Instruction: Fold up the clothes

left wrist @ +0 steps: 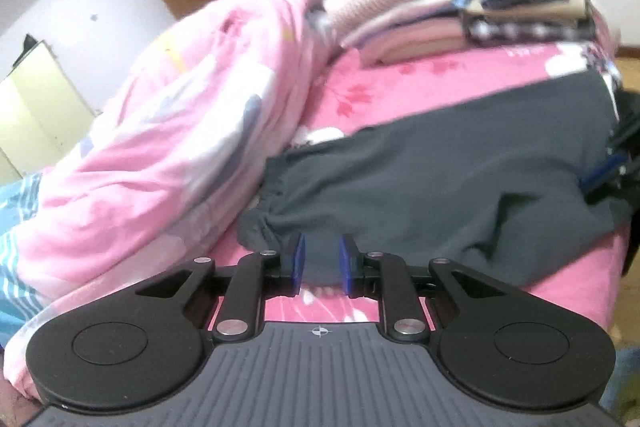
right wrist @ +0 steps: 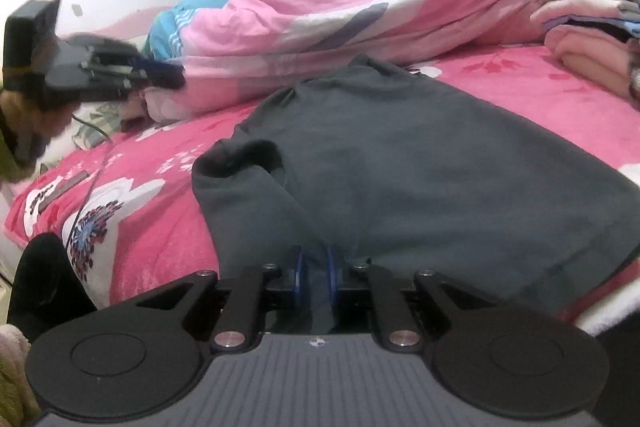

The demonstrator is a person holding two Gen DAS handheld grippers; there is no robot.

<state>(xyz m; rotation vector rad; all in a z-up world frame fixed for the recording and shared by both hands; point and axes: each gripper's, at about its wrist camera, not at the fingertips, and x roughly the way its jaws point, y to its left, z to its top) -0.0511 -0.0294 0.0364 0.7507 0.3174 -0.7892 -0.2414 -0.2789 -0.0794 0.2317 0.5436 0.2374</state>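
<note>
Right under my nose, my right claw (right wrist: pixel 314 269) pinches a fold of the dark grey garment (right wrist: pixel 400 163), its blue pads (right wrist: pixel 298 269) drawn narrow with cloth squeezed between them. From that grip the fabric spreads away across the pink flowered bedsheet (right wrist: pixel 160 227), one rumpled opening lying to the left of the fold I hold.

My left claw (left wrist: pixel 322 263) stands at the other edge of the same garment (left wrist: pixel 460 179). Its blue pads (left wrist: pixel 299 261) have a narrow gap between them, and the grey cloth shows in that gap; I cannot tell whether the pads press on it. A gathered cuff (left wrist: pixel 260 227) bunches just left of my fingers.

Beside the garment, on its far side, a pink quilt (left wrist: pixel 160 131) is heaped along the bed. Further back, a stack of folded clothes (left wrist: pixel 460 11) rests on the sheet, well apart from the grey piece.

In the right claw's view, the left gripper (right wrist: pixel 100 71) appears at the left edge, blurred, above the sheet near the quilt's end.
</note>
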